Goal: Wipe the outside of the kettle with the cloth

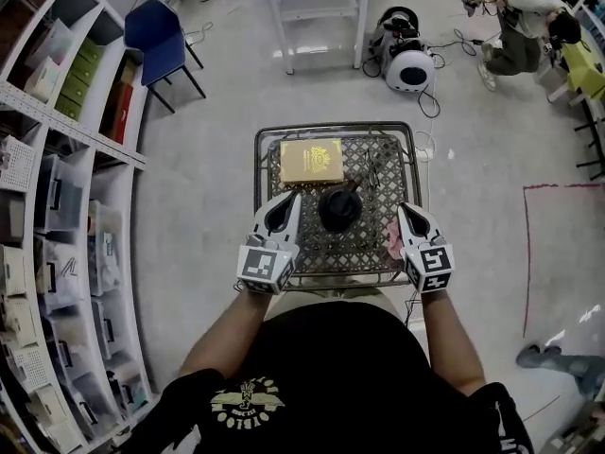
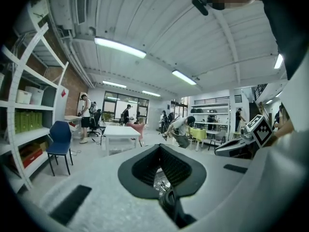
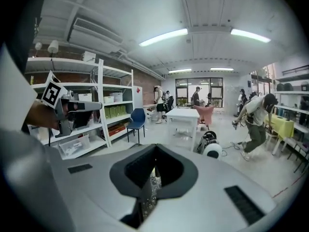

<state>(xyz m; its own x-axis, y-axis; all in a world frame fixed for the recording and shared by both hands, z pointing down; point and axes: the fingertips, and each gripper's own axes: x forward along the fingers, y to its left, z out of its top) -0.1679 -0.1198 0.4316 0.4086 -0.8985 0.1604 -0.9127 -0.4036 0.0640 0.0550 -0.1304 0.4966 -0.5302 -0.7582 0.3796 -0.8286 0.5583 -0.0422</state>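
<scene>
On the mesh table (image 1: pixel 331 127) the kettle (image 1: pixel 338 208) stands mid-top, cloth (image 1: pixel 392 241) dropped by its right edge. Your left gripper (image 1: pixel 290 200) and right gripper (image 1: pixel 407 210) hover clenched, empty: wiping's either finished or unstarted.

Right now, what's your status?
Left hand-held gripper, right hand-held gripper: shut, empty. Black round kettle untouched on wire table. Crumpled pink cloth beside it. Nothing blocking.

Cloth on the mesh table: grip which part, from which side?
Grip the cloth at its bunched middle, from straight above, likely with the right gripper beside it; its tongs are shut, so open first. It lies crumpled on the mesh table by the right rim; a side approach may catch the mesh.
</scene>
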